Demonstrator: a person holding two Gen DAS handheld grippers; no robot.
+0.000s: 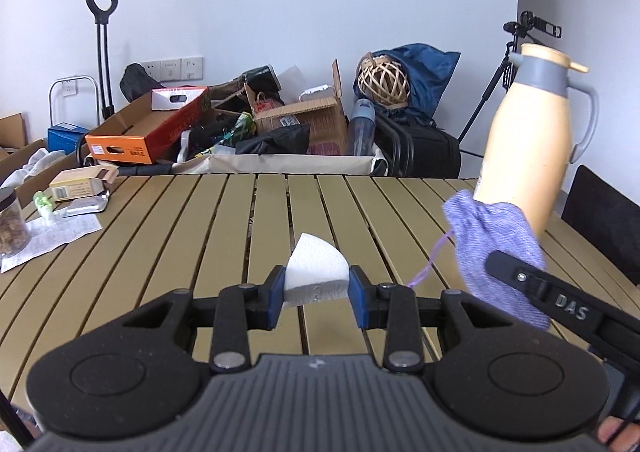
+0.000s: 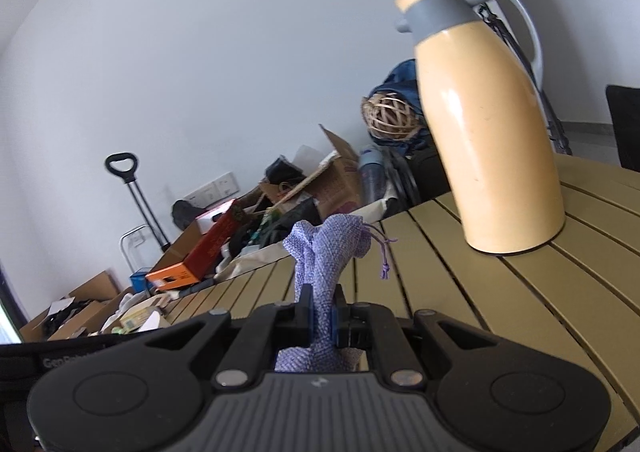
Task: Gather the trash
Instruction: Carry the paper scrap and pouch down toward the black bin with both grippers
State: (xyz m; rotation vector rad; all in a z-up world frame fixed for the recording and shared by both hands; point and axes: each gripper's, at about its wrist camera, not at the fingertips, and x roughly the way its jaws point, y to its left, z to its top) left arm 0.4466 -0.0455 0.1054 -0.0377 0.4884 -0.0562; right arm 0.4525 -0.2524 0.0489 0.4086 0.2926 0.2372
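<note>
My left gripper [image 1: 316,292] is shut on a folded white tissue [image 1: 316,270], held above the slatted wooden table [image 1: 200,236]. To its right hangs a purple knitted drawstring pouch [image 1: 496,248], pinched by the other gripper, whose black finger [image 1: 520,272] crosses it. In the right wrist view my right gripper [image 2: 322,316] is shut on the same purple pouch [image 2: 328,248], whose mouth stands up above the blue pads with its cord dangling to the right.
A tall yellow thermos jug [image 1: 532,132] with a grey collar stands on the table at the right. At the table's left lie a small carton [image 1: 82,182], a paper sheet [image 1: 52,236] and a jar [image 1: 12,224]. Boxes and bags [image 1: 280,120] crowd the floor behind the table.
</note>
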